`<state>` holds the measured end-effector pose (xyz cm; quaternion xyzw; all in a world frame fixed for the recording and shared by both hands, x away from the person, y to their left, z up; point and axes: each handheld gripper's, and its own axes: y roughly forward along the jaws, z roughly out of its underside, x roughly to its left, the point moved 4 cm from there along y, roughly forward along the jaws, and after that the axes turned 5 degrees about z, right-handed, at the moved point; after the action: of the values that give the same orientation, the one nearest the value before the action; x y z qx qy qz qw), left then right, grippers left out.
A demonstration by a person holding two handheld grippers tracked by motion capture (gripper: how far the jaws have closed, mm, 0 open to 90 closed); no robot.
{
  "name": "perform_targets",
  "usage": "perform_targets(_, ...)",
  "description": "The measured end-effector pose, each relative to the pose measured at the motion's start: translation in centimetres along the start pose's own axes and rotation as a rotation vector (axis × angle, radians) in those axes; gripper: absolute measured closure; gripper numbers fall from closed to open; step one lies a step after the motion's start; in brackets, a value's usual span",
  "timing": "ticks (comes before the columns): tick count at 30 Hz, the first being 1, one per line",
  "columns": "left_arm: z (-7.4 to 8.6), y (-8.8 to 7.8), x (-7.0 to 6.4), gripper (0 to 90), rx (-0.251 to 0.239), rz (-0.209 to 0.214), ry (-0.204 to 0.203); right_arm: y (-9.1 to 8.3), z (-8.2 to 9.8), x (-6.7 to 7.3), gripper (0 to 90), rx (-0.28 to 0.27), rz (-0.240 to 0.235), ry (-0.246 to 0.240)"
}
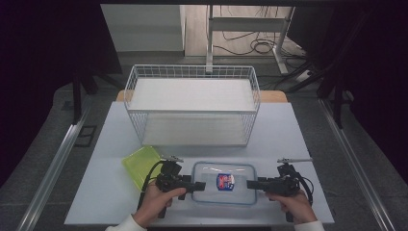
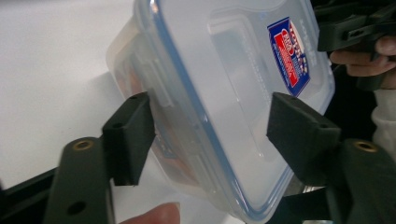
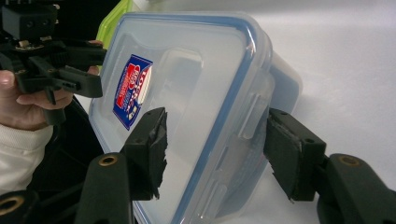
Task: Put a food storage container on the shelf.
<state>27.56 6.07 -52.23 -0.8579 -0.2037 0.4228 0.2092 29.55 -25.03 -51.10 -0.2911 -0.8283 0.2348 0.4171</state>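
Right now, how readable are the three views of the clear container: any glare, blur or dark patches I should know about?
High view: heavy dark vignette at both sides, centre evenly lit, the container small and slightly soft. Left gripper view: table washed out to white, the near jaws and thumb tip blurred, the lid label legible as a shape only. Right gripper view: sharper, pale sheen across the lid.

My left gripper (image 1: 198,186) sits at about seven o'clock on the table and points toward three o'clock, my left hand (image 1: 156,199) wrapped round its body. My right gripper (image 1: 252,184) sits at about five o'clock and points toward nine o'clock, held by my right hand (image 1: 294,204). The two face each other, tips apart. Both sets of jaws stand partly spread, their pads (image 2: 130,135) not pressing.
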Motion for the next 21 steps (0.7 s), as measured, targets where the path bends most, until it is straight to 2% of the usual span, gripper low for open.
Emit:
perform_targets(2,0.1,-0.1,-0.1,36.6,-0.020,0.009,-0.007,-0.2,0.1,0.1,43.9,-0.009,-0.005,-0.012)
perform_targets(4,0.2,-0.4,-0.2,39.8,-0.016,0.013,0.009,-0.5,0.4,0.1,46.9,-0.019,-0.021,-0.025)
perform_targets(12,0.5,-1.0,-0.2,43.8,-0.020,0.034,0.050,-0.8,0.7,0.5,48.3,-0.042,-0.015,-0.043)
perform_targets(15,0.7,-1.3,-0.1,48.0,-0.025,0.066,0.058,-1.1,0.8,0.5,49.9,-0.044,-0.027,-0.050)
perform_targets(17,0.8,-1.3,-0.1,48.9,-0.026,0.066,0.061,-1.2,1.0,0.5,50.1,-0.051,-0.035,-0.053)
perform_targets(21,0.8,-1.3,-0.2,48.4,-0.029,0.052,0.065,-1.2,1.1,0.7,49.7,-0.058,-0.017,-0.055)
